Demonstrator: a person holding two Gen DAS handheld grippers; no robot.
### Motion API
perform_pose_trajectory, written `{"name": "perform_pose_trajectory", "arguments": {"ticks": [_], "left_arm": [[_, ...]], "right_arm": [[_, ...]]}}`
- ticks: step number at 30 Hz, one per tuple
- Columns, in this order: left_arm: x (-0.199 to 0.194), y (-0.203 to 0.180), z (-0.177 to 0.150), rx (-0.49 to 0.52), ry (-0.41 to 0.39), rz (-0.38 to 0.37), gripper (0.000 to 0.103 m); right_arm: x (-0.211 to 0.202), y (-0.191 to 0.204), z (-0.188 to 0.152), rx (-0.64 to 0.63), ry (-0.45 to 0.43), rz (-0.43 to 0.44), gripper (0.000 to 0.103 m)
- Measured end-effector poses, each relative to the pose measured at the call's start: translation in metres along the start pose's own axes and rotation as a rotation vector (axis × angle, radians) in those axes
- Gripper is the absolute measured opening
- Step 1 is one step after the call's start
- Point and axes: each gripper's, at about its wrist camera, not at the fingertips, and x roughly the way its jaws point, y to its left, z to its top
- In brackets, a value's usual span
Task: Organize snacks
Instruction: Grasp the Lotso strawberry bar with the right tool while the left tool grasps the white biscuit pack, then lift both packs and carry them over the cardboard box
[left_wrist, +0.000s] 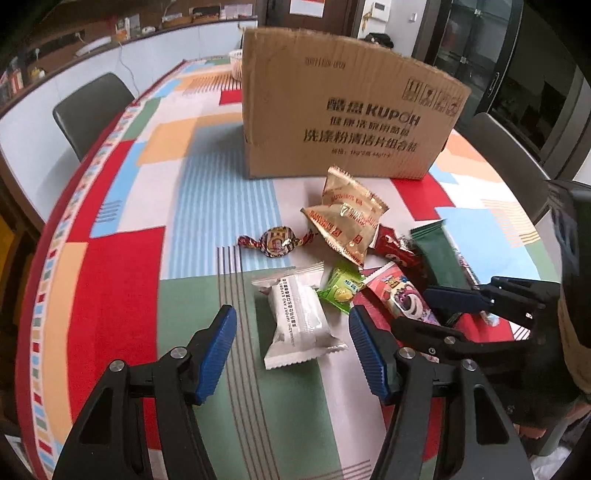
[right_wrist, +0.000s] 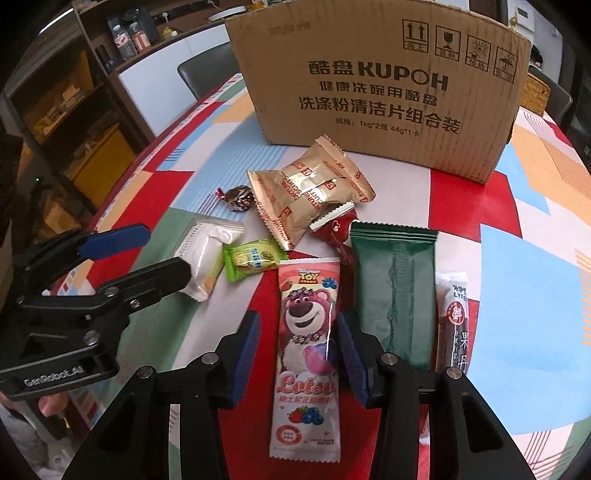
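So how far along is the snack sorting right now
Nothing looks done yet: every snack in view lies on the table in front of the box, whose inside is hidden. In hand: the right gripper straddles the Lotso pack, open, not yet closed on it; the left gripper is open around the white pack. Left: gold packs, green bar, lime candy and the others.

the red packet (right_wrist: 338, 236) is mostly buried under the gold packets (right_wrist: 310, 192) and the pink lotso bar (right_wrist: 308, 332). in the left wrist view that bar (left_wrist: 399, 295) is half covered by the right gripper (left_wrist: 417, 314). the cardboard box (right_wrist: 380, 85) loses its top to the frame edge. small print on the dark fruit strip (right_wrist: 456, 325) is unreadable.
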Motion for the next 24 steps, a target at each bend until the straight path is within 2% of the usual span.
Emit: {"name": "perform_pose_trajectory", "arguments": {"ticks": [9,14,18,24], "left_arm": [[0.026,0.003,0.005,-0.030,0.052,-0.002,0.051],[0.028,0.005,0.005,-0.036,0.057,0.008,0.039],[0.028,0.006,0.006,-0.033,0.059,0.013,0.033],[0.021,0.005,0.003,-0.036,0.047,0.030,0.032]], "right_arm": [[0.011,0.006,0.006,-0.037,-0.005,-0.044,0.044],[0.014,0.010,0.008,-0.067,-0.017,-0.091,0.036],[0.016,0.013,0.009,-0.084,-0.026,-0.111,0.033],[0.015,0.011,0.009,-0.069,-0.030,-0.094,0.033]]}}
